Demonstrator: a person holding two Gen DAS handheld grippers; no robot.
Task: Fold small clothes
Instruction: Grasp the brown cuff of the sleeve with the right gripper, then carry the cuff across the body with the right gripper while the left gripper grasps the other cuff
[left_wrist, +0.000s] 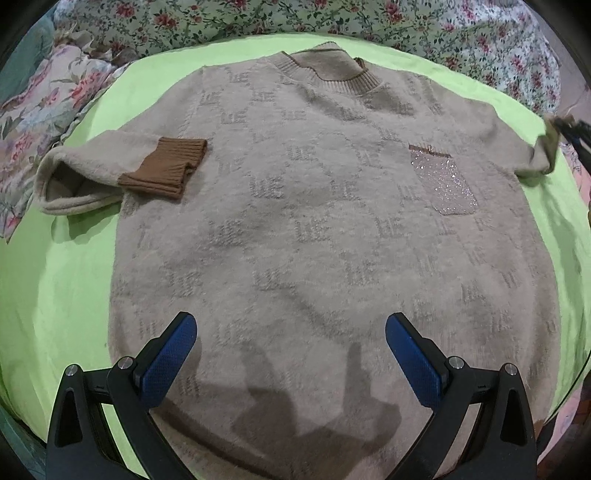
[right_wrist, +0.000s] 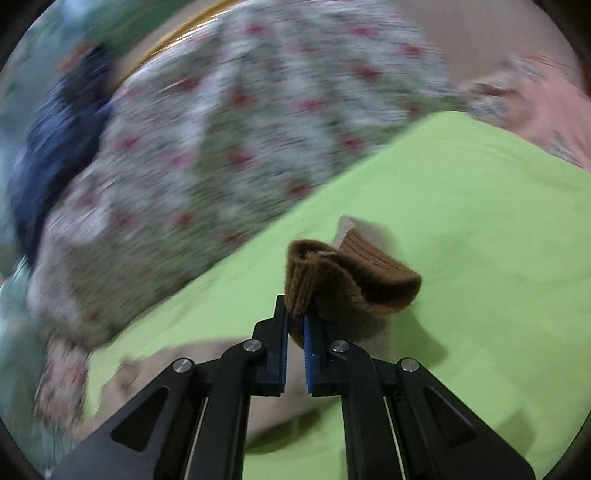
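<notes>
Your left sleeve (left_wrist: 122, 173) already lies folded in, its brown cuff (left_wrist: 164, 166) resting on the sweater (left_wrist: 314, 221), which lies flat, front up, on the green sheet (left_wrist: 55, 295) of the bed. Your left gripper (left_wrist: 291, 343) hangs spread and empty above the hem. At the far right, your right gripper (right_wrist: 295, 325) is pressed together, pinching the other cuff (right_wrist: 351, 277), lifted clear of the sheet.

The pinch catches only the cuff's edge, so a quick pull could slip it free. Dragging the sleeve may also tug the sweater askew, since nothing pins the hem. The fluffy knit could bunch rather than crease.

Beyond the sheet lies floral bedding (left_wrist: 332, 22), with a floral pillow (left_wrist: 40, 122) at the left and something dark blue (right_wrist: 48, 147), blurred, beside it.
</notes>
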